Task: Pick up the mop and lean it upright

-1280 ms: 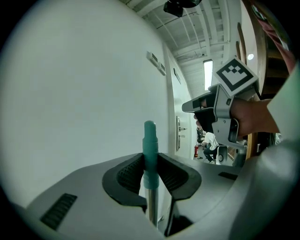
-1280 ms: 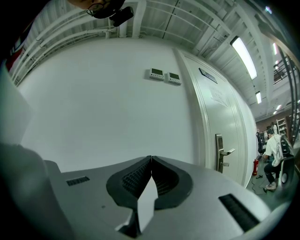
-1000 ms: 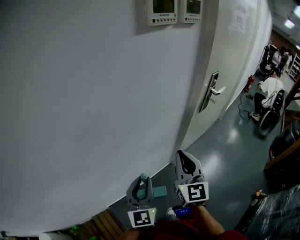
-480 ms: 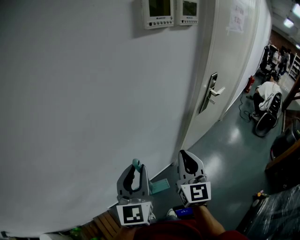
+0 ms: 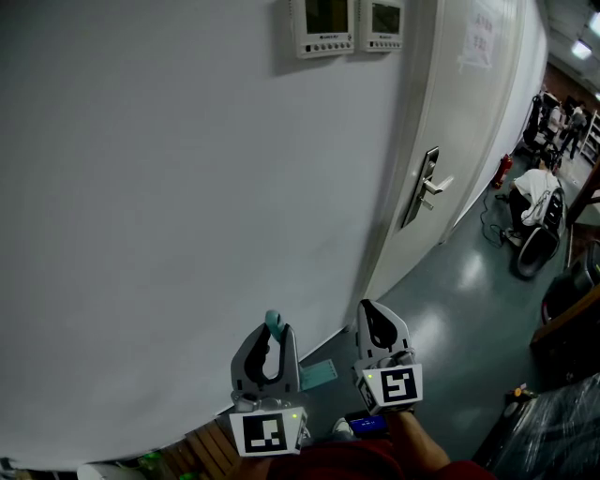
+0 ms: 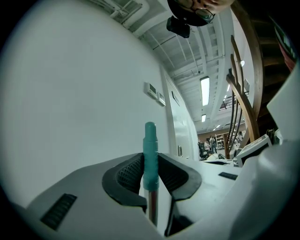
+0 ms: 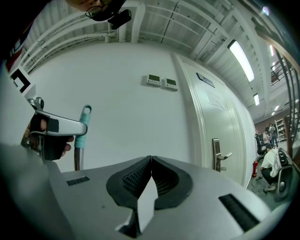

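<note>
At the near left, brown wooden slats (image 5: 211, 450) lie at the foot of the plain white wall (image 5: 169, 206). Just right of them, the left gripper (image 5: 269, 345) is clamped on the mop's thin metal pole with a teal plastic end grip (image 6: 150, 154). Its ribbed black pads (image 6: 129, 174) press the grip from both sides, and the teal tip pokes out above the jaws. The pole stands upright, close to the wall (whether it touches I cannot tell). A flat pale-teal pad (image 5: 319, 375) lies on the glossy grey-green floor (image 5: 450, 291) between the two grippers, at the wall's base. The right gripper (image 5: 378, 326) hangs beside it, well apart from the pole, jaws pressed together with nothing between them. High on the wall sit two white control panels (image 5: 323, 23). Farther right is a white door with a metal lever handle (image 5: 427, 183), and at the far right a person in a white top (image 5: 539, 183) crouches.
</note>
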A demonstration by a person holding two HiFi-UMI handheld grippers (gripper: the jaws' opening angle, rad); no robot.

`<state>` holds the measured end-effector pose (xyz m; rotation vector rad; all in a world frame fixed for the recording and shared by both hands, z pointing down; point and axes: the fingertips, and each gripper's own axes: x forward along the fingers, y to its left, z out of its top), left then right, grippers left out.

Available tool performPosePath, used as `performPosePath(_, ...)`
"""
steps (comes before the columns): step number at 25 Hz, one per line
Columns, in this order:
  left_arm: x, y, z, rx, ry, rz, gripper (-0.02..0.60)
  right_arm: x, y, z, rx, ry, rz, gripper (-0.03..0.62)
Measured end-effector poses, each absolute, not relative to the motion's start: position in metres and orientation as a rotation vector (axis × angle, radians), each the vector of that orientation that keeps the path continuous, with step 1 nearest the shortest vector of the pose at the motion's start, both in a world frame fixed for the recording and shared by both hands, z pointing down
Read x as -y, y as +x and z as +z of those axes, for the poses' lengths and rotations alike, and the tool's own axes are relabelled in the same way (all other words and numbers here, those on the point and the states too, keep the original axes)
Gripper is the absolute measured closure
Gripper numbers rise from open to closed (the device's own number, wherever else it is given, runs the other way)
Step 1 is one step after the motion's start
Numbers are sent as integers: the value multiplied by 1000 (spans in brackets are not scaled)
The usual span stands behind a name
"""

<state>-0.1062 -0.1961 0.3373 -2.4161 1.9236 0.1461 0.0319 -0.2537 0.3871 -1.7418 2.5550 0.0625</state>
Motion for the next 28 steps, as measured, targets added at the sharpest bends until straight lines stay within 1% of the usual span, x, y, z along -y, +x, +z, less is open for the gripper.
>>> performPosePath(28, 200, -110, 348, -1927, -2419, 119, 476, 259, 27, 390, -2559, -1746, 62, 577)
